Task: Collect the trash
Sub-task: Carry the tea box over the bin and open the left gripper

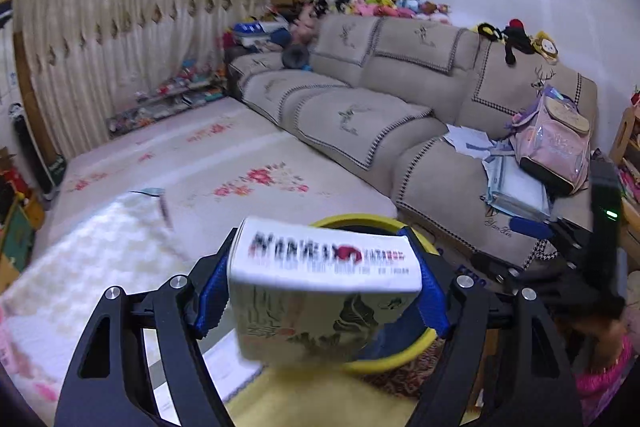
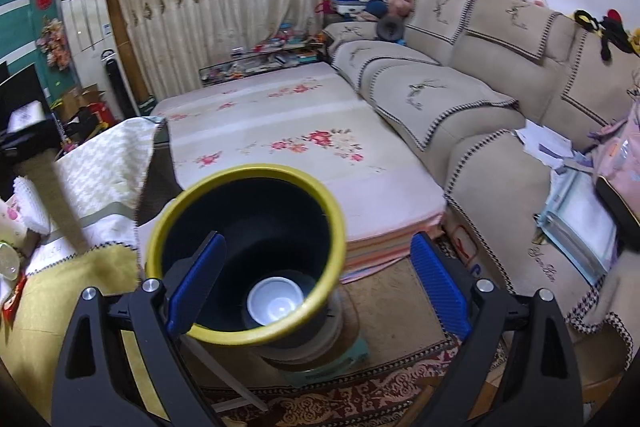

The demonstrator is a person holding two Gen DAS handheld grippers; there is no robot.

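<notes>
One box (image 1: 324, 291) is pinched in the left claw (image 1: 320, 297), held over the near rim of the yellow-rimmed bin (image 2: 244, 255). The drop looks like the step in hand: carry it further over the mouth, then let go. The right claw (image 2: 318, 283) is spread and empty, straddling the bin's rim with a white cup (image 2: 275, 301) inside.

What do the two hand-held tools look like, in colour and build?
Both match: the left tool and right tool have glossy black arms with long cutouts, round silver bolts at the joints, and flat blue ribbed fingers. No cables, markings or sleeves show on either.
</notes>
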